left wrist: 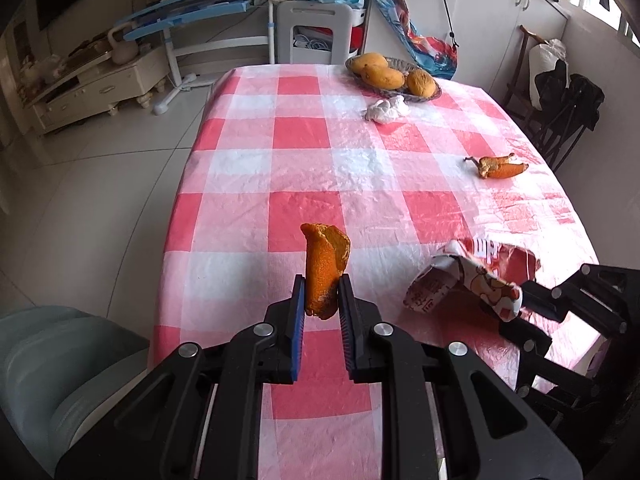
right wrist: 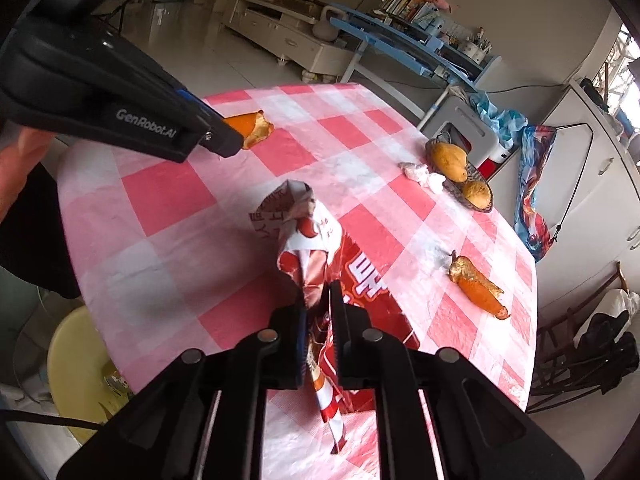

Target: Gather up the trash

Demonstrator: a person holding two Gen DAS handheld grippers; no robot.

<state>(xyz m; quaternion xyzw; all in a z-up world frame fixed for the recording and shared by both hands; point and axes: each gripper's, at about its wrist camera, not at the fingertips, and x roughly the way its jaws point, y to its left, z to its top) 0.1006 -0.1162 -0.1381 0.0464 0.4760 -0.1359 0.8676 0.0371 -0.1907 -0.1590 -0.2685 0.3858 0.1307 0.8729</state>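
Left wrist view: the left tool [left wrist: 322, 294] pinches an orange peel [left wrist: 325, 270] by a thin edge above the desk's [left wrist: 280, 168] near edge; a jolt could drop it. The right tool [right wrist: 319, 312] is clenched on a crumpled snack bag [right wrist: 316, 248], which may tear or slide. At the far right corner, a basket [left wrist: 434, 94] holds mangoes [left wrist: 382, 74], with crumpled tissue [left wrist: 387, 110] just beside it.

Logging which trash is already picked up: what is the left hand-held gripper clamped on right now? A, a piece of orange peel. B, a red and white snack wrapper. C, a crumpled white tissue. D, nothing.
A: the left hand-held gripper is shut on the curled piece of orange fruit peel, lifted above the red and white checked tablecloth.
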